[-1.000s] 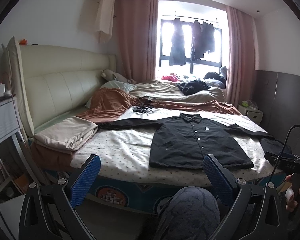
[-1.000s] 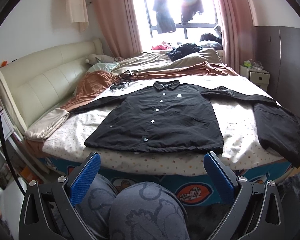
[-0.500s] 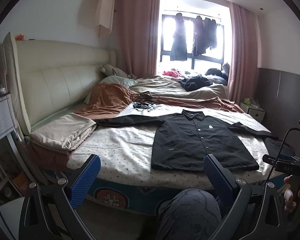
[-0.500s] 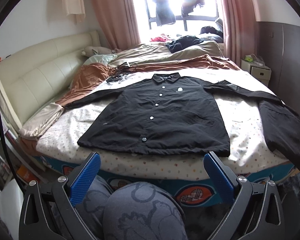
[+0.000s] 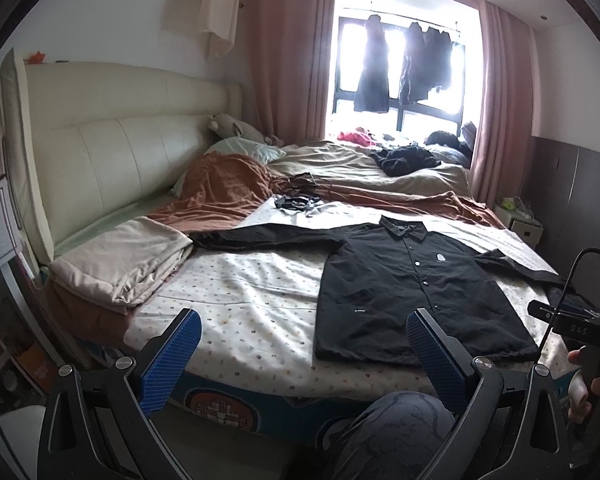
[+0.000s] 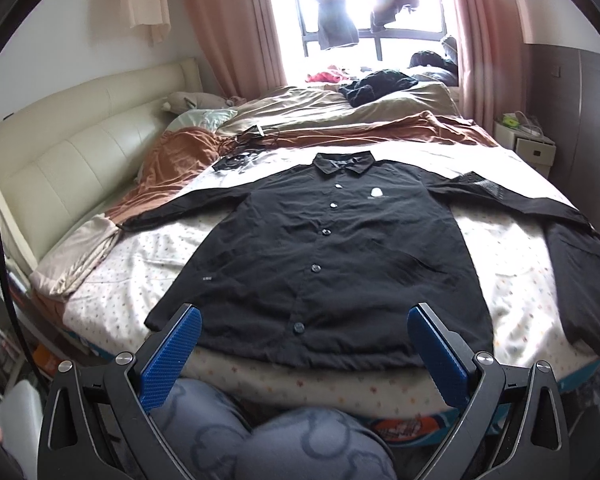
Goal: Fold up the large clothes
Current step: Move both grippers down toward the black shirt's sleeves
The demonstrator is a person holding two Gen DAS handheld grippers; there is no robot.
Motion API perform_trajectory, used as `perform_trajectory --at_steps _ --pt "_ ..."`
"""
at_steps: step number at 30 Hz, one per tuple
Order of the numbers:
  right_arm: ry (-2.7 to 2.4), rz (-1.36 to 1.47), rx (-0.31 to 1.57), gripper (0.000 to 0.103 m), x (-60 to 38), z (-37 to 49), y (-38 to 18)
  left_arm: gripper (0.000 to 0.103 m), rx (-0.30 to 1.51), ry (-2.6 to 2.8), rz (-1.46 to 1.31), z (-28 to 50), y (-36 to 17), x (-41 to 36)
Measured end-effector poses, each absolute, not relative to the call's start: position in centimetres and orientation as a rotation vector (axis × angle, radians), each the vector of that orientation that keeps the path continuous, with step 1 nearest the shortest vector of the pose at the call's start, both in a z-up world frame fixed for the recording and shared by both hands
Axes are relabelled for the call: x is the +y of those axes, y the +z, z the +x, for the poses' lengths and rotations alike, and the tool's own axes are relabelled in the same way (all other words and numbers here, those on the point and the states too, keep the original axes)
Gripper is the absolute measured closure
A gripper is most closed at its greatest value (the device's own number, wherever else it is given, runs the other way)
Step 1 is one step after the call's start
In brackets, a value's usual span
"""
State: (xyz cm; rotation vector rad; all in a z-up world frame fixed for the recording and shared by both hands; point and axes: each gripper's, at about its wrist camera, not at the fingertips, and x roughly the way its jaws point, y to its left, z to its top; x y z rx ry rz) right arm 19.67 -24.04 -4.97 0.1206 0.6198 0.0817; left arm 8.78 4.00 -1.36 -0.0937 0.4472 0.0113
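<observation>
- Beige blanket (image 5: 124,260), one, lies folded at the bed's (image 5: 236,304) left edge, probably set aside to leave room for folding.
- One left hand-held gripper (image 5: 304,350) hovers off the near edge, jaws wide apart, holding nothing.
- One black shirt (image 6: 328,256) lies flat, buttoned, front up, mid-bed with both sleeves spread, ready for a first fold.
- One right hand-held gripper (image 6: 304,350) hangs over its hem, jaws spread, empty.
- A second dark garment (image 6: 584,280) drapes the right edge.
</observation>
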Motion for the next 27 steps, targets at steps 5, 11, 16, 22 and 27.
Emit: perform_trajectory --at_steps 5,11,16,22,27 --pt "0.098 0.13 0.636 0.0 -23.5 23.8 -4.9 0.0 0.464 0.021 -0.09 12.0 -1.5 4.4" --pt "0.12 0.169 0.653 0.0 -23.0 28.4 -5.5 0.0 0.487 0.048 -0.106 16.5 -2.0 5.3" --pt "0.093 0.174 0.66 0.0 -22.4 32.4 -6.0 0.0 0.522 0.085 -0.135 20.5 -3.0 7.2" --pt "0.111 0.202 0.701 0.0 -21.4 37.3 -7.0 0.0 0.564 0.134 -0.17 24.8 -3.9 9.2" --pt "0.126 0.205 0.711 0.0 -19.9 41.3 -7.4 0.0 0.586 0.159 -0.165 28.2 -4.4 10.3"
